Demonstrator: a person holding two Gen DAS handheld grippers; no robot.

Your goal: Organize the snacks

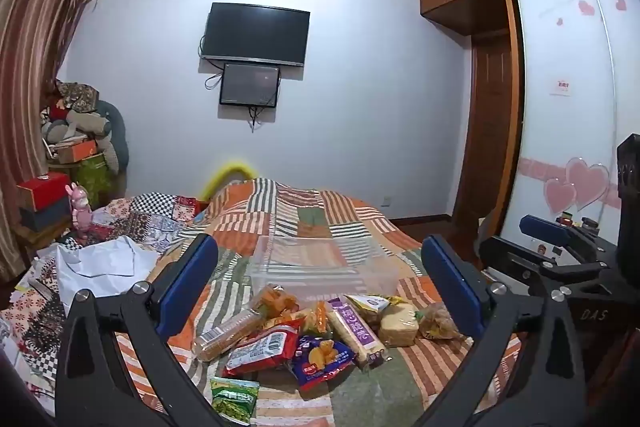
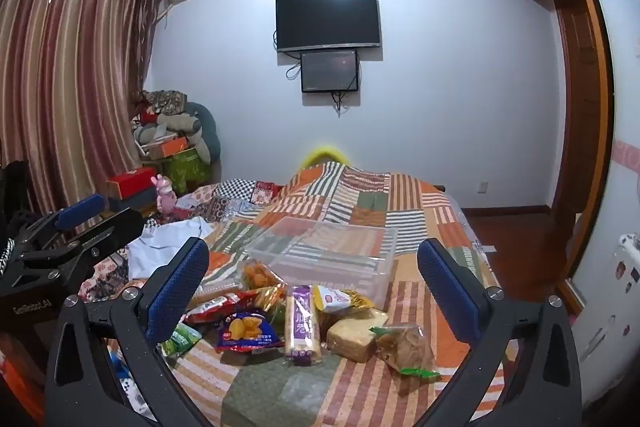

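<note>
A heap of snack packets lies on the patchwork bedspread (image 1: 352,391): a red packet (image 1: 262,349), a blue packet (image 1: 322,357), a purple-labelled bar (image 1: 358,331), a green packet (image 1: 234,397), a clear biscuit roll (image 1: 224,333) and a tan block (image 1: 398,323). A clear plastic bin (image 1: 320,267) stands empty just behind them. My left gripper (image 1: 320,283) is open above the heap, holding nothing. My right gripper (image 2: 314,279) is open and empty too, over the same heap: purple bar (image 2: 302,323), blue packet (image 2: 246,331), tan block (image 2: 354,333), clear bag (image 2: 406,347), bin (image 2: 324,251).
White cloth (image 1: 104,261) and a pink toy (image 1: 82,209) lie on the bed's left. Boxes and cushions (image 1: 76,143) pile in the left corner by the curtain. A wardrobe (image 1: 560,107) and the floor are on the right. A TV (image 1: 256,33) hangs on the far wall.
</note>
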